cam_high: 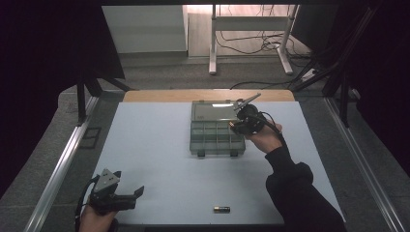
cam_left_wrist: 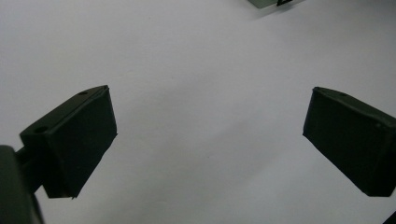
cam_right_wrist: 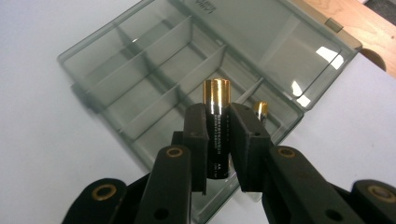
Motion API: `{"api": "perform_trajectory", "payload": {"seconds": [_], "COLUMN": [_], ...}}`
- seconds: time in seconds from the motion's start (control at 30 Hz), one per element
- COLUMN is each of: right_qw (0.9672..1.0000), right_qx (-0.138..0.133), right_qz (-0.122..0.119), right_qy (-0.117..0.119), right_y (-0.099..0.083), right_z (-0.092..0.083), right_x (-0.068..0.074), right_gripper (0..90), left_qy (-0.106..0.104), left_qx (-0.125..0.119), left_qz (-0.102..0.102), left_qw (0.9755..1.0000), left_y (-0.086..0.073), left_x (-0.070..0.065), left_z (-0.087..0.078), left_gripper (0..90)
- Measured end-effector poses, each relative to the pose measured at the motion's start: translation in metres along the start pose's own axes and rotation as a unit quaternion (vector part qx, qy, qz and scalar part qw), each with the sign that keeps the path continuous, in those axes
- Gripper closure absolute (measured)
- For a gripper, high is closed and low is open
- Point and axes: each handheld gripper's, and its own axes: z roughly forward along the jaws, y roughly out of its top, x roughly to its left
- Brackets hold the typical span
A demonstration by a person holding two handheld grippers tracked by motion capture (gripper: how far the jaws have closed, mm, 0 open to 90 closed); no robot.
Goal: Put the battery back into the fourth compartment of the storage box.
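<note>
Lab: curtained table (cam_high: 159, 159), floor cables (cam_high: 251, 46)

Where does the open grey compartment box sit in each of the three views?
High view: compartment box at table centre, lid open toward the far edge, beside the right gripper.
Left gripper view: a grey corner at the top edge, probably the box.
Right gripper view: across the upper middle, behind the held battery.
Shared landmark: the white table surface.
</note>
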Motion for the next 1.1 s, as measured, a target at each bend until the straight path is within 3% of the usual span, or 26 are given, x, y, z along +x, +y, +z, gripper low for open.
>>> {"api": "perform_trajectory", "payload": {"seconds": [0.3,0.6,0.83,0.87,0.9,1.03,1.07,1.1], "right_qw": [0.9997,0.9980,0.9972,0.9973,0.9978,0.9981,0.9984,0.9986], "right_qx": [0.013,0.041,0.052,0.047,0.034,0.028,0.025,0.022], "right_qz": [0.018,0.042,0.039,0.038,0.050,0.041,0.037,0.036], "right_qy": [-0.010,-0.024,-0.038,-0.042,-0.027,-0.038,-0.034,-0.032], "right_y": [0.006,0.003,0.002,0.002,0.003,0.003,0.003,0.003], "right_z": [0.015,0.043,0.055,0.056,0.054,0.048,0.044,0.042], "right_x": [-0.013,-0.029,-0.029,-0.029,-0.031,-0.028,-0.026,-0.025], "right_gripper": [76.3,76.3,75.1,71.3,60.1,51.1,42.9,40.6], "left_qy": [0.000,0.002,0.002,0.002,0.002,0.002,0.002,0.002], "left_qx": [0.000,0.000,-0.001,-0.001,-0.001,-0.001,-0.001,0.000], "left_qz": [-0.003,-0.003,-0.002,-0.002,-0.002,-0.002,-0.001,0.000], "left_qw": [1.0000,1.0000,1.0000,1.0000,1.0000,1.0000,1.0000,1.0000], "left_y": [0.000,0.000,0.000,0.000,0.000,0.000,0.000,0.000], "left_x": [0.000,0.000,0.000,0.000,0.000,0.000,0.000,0.000], "left_z": [0.000,0.000,0.000,0.000,0.000,0.000,0.000,0.000], "left_gripper": [3.5,3.7,3.6,3.6,3.6,3.6,3.6,3.6]}}
